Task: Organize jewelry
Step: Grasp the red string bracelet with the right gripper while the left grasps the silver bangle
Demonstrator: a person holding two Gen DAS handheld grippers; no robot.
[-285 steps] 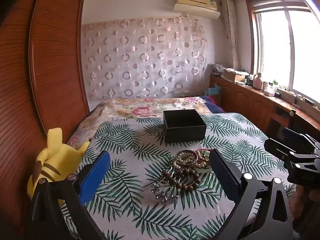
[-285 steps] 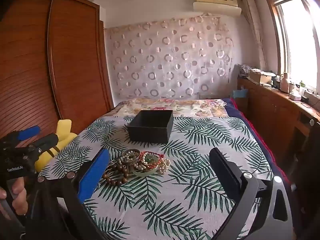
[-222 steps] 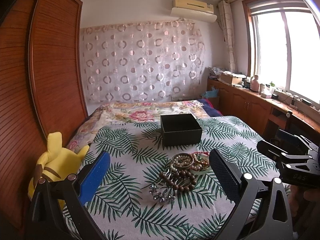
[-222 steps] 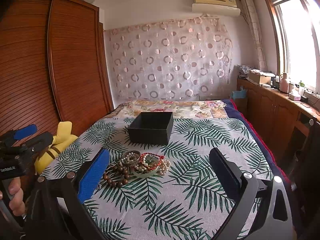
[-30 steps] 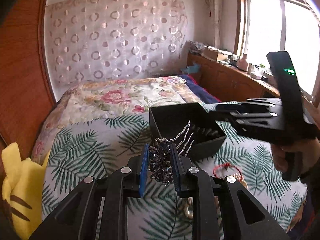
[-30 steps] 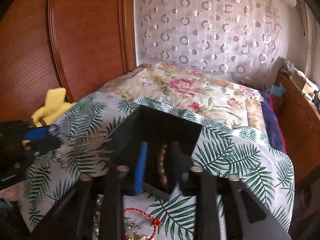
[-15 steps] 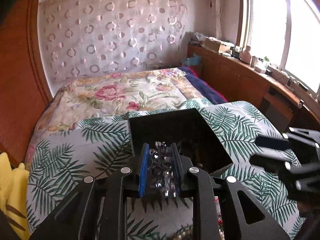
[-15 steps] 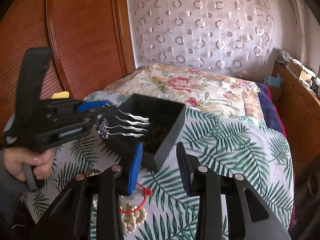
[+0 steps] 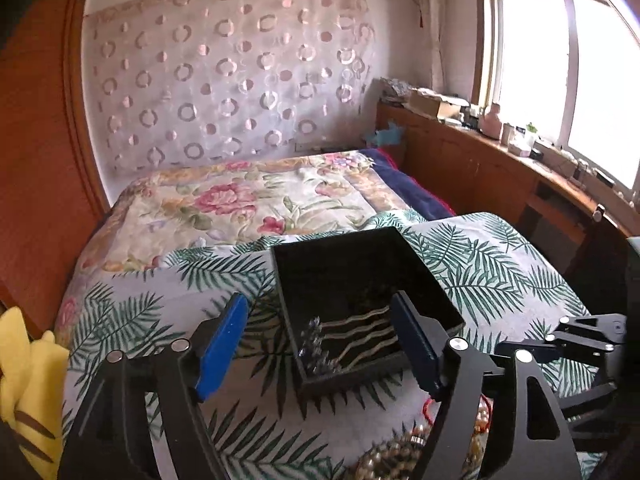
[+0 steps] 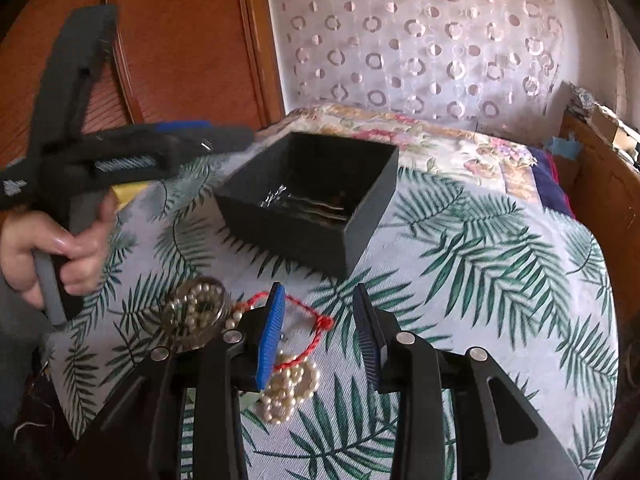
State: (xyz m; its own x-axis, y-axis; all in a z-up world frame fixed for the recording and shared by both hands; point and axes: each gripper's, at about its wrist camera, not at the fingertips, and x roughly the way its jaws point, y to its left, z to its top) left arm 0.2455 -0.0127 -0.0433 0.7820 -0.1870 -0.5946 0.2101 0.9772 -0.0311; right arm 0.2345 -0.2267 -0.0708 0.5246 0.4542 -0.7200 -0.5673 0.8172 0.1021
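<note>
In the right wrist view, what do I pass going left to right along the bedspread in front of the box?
Person's hand on the left tool → pearl bracelet ring → red cord bracelet → bare palm-leaf bedspread.

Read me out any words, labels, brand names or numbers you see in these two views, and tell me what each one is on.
None can be read.
Left tool: a white mark on its body at the right wrist view's left edge, too blurred to read.
Black box: no print visible.
Windowsill bottles: too small to read any label.
Right tool: no lettering visible.
</note>
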